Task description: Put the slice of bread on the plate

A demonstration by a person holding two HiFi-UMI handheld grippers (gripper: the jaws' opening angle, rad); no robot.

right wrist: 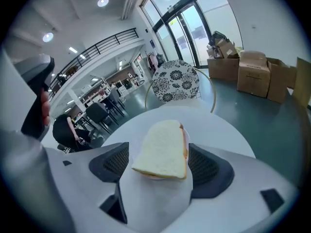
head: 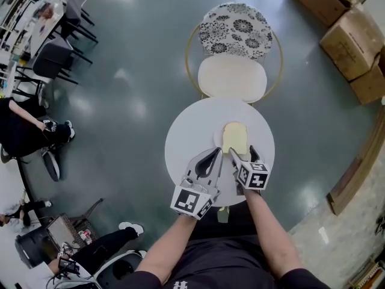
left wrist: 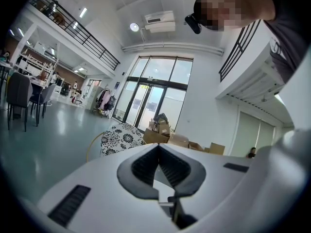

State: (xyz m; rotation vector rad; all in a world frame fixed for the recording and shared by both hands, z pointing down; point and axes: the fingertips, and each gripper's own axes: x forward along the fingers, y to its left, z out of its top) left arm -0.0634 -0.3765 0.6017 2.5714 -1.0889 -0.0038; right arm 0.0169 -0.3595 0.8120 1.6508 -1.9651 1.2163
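Note:
A slice of white bread [head: 234, 137] lies flat on a small white plate [head: 218, 139] at the middle of the round white table [head: 186, 134]. My right gripper [head: 242, 155] points down at the slice's near end and is open. In the right gripper view the bread [right wrist: 163, 147] lies between the two dark pads [right wrist: 210, 166], and neither pad presses on it. My left gripper [head: 212, 158] hovers just left of the plate with its jaws shut and nothing in them. In its own view the left gripper [left wrist: 158, 148] shows its tips meeting, and the bread is hidden.
A round chair [head: 233, 77] with a patterned cushion [head: 236, 30] stands just beyond the table. Cardboard boxes [head: 343, 23] sit at the far right. Seated people and dark chairs [head: 54, 59] are at the left, on the grey floor.

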